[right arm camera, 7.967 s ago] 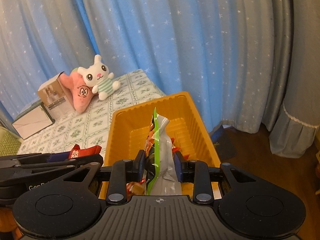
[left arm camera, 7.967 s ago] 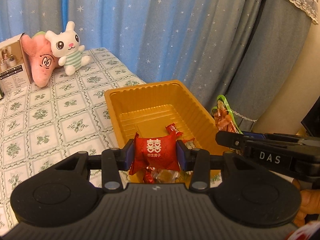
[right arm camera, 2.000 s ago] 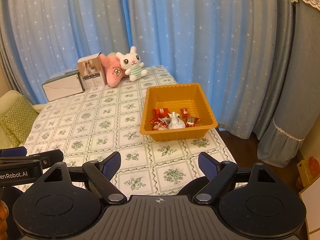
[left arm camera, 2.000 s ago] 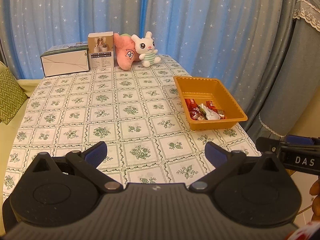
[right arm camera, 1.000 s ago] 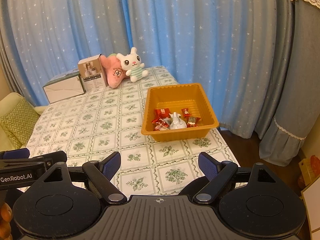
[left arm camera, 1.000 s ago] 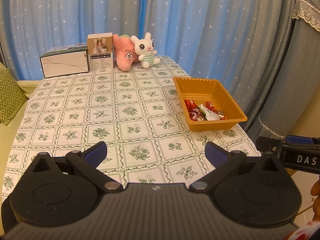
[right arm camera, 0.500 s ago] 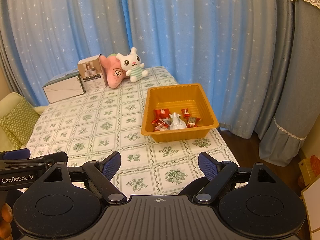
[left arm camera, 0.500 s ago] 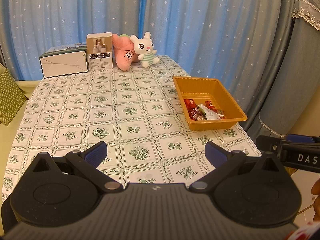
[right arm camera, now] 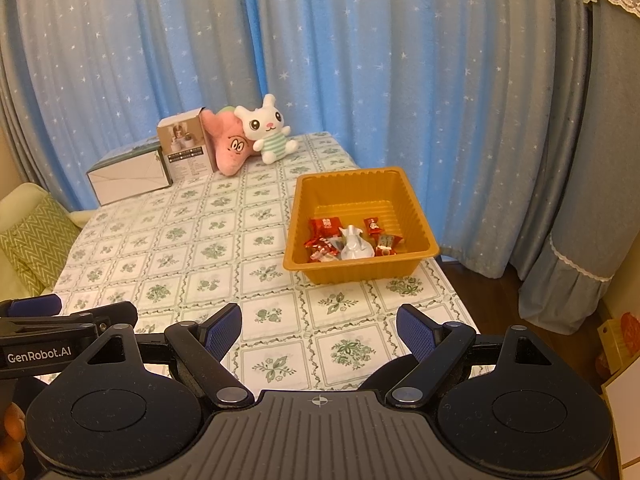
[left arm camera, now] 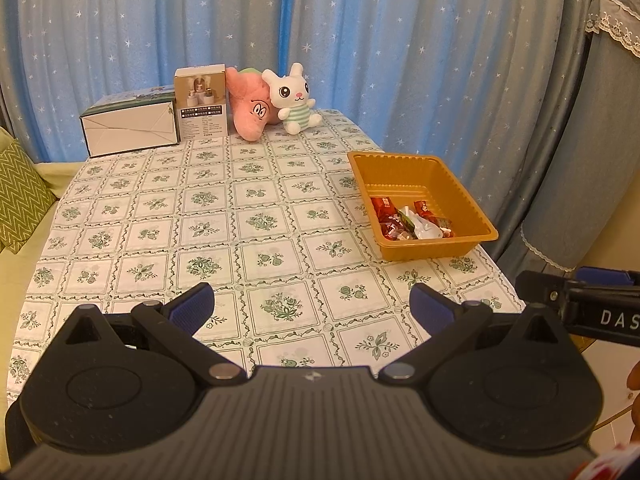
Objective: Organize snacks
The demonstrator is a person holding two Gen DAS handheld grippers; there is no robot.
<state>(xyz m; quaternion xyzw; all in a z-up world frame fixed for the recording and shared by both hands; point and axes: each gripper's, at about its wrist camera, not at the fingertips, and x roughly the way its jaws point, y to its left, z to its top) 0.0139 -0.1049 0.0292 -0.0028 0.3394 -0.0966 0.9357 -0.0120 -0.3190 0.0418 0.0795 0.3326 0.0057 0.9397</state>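
An orange plastic tray [left arm camera: 472,196] sits near the table's right edge; it also shows in the right wrist view [right arm camera: 416,208]. Inside it lie several snacks: red wrapped candies [left arm camera: 382,206] and a silver-white packet [left arm camera: 426,230], seen too in the right wrist view as red candies [right arm camera: 324,228] and a silver packet [right arm camera: 354,246]. My left gripper [left arm camera: 312,308] is open and empty, held back over the table's near edge. My right gripper [right arm camera: 319,330] is open and empty, also well short of the tray.
The table has a green floral checked cloth [left arm camera: 224,216]. At its far end stand a white box [left arm camera: 130,130], a small carton [left arm camera: 202,100], a pink plush [left arm camera: 250,106] and a white bunny plush [left arm camera: 294,98]. Blue starred curtains hang behind. A green cushion [left arm camera: 20,196] lies left.
Eight seconds ago both grippers held snacks over the tray; they have since let go and drawn back. In the last second almost nothing moves.
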